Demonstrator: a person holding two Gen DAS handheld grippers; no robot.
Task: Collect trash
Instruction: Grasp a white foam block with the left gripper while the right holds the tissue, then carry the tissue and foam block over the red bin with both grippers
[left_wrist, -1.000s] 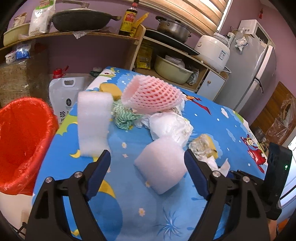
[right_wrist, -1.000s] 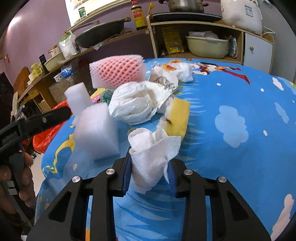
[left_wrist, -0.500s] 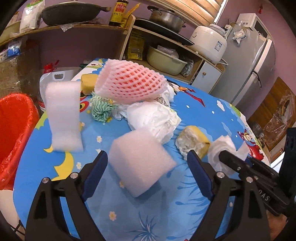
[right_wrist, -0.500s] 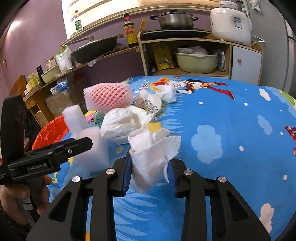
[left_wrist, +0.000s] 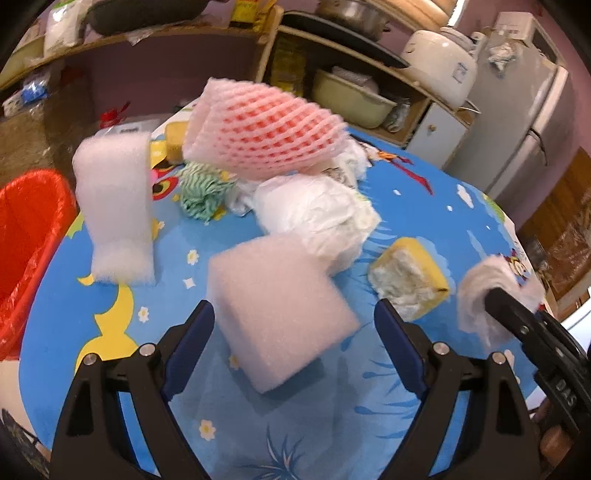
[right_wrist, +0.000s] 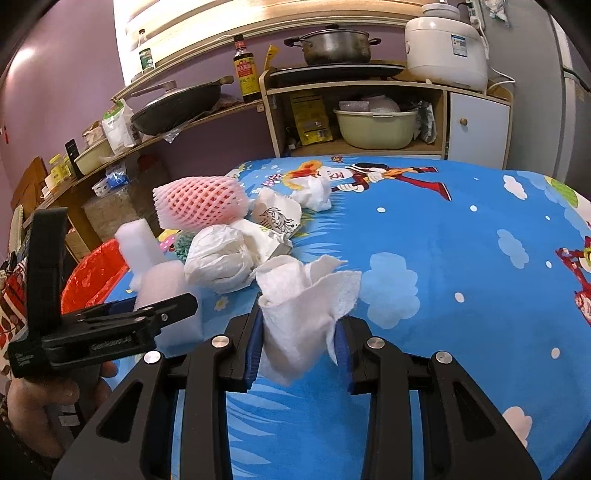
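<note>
The crumpled white paper towel (right_wrist: 306, 306) is sitting clenched between the right gripper (right_wrist: 298, 341) blades, lifted clear of the blue cartoon-print tablecloth (right_wrist: 443, 277) near the table's front edge. That is one piece of trash secured but, by the look of it, not yet dropped anywhere.

Just to its left, the left gripper (left_wrist: 293, 334) is hanging spread wide, its blue pads either side of the pale pink foam block (left_wrist: 280, 310) without touching it. I'm judging that a grab is being lined up, nothing more.

Working outward, plenty is lying uncollected. A yellow sponge chunk with a ragged white face (left_wrist: 410, 291) is resting just beside the block. A bunched white plastic bag (left_wrist: 317, 218) is sitting behind it, with the pink-and-red foam fruit net (left_wrist: 266, 136) perched over the pile. A green-and-white striped rag (left_wrist: 201, 190) is peeking out under the net, and a tall white foam slab (left_wrist: 118, 210) is standing upright toward the table's left edge. Farther back, another white tissue wad (right_wrist: 314, 192) and a printed paper wrapper (right_wrist: 277, 218) are waiting too.

The red-lined trash bin (left_wrist: 26, 251) is standing off the table's left edge. I cannot see anything in it from here.

So this is looking like early going: one item in hand, one being approached, and the bulk of the heap yet to go.
</note>
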